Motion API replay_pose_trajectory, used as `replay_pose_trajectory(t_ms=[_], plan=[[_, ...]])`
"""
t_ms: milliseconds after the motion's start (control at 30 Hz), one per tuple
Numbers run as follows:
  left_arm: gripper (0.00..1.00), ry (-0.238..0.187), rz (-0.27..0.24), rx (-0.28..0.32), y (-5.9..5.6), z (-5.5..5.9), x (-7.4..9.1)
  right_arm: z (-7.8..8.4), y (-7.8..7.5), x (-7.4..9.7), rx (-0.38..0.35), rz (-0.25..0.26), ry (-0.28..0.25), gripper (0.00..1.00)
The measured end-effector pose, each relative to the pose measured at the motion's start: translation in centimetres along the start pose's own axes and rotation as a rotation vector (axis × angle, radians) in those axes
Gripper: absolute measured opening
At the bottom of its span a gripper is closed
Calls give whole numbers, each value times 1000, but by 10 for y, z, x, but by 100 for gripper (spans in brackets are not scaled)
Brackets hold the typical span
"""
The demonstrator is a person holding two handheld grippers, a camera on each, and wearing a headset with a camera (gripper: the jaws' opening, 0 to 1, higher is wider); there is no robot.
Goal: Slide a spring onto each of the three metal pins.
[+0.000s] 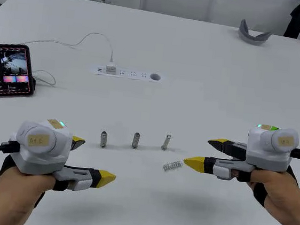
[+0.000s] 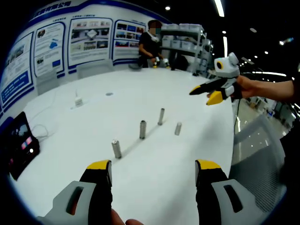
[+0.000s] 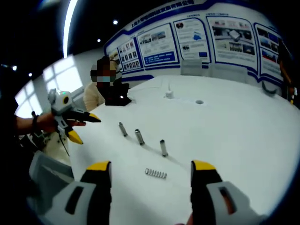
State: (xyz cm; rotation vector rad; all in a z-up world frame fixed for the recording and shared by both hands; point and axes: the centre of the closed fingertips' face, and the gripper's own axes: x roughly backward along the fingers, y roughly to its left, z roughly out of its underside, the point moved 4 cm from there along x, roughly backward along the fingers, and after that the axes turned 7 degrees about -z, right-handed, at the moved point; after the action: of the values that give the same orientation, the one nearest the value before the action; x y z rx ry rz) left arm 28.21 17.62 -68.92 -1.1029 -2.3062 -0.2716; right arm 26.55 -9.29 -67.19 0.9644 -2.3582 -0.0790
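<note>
Going for last spring, I reckon. Spring (image 1: 173,166) lying on bench (image 1: 209,59) near bare third pin (image 1: 167,141); left pin (image 1: 103,139) and middle pin (image 1: 136,140) looking sprung already. Right tongs (image 1: 199,151) hovering beside it, left tongs (image 1: 98,159) idling, both spread, gripping nothing. Next I'm needing clean pinch, then lining up over pin.

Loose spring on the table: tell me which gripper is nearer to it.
Right. The right gripper hovers open just beside the loose spring; the left gripper sits well away on its far side.
</note>
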Motion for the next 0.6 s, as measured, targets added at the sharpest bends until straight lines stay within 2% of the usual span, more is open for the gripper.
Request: replay_pose_trajectory(t_ms=[467,600], plan=[[75,4,52,-35,-19,-16,-24,20,2,27,-46,31,-13,74],[77,13,70,-52,-27,-20,-33,25,-1,32,-70,43,-24,74]])
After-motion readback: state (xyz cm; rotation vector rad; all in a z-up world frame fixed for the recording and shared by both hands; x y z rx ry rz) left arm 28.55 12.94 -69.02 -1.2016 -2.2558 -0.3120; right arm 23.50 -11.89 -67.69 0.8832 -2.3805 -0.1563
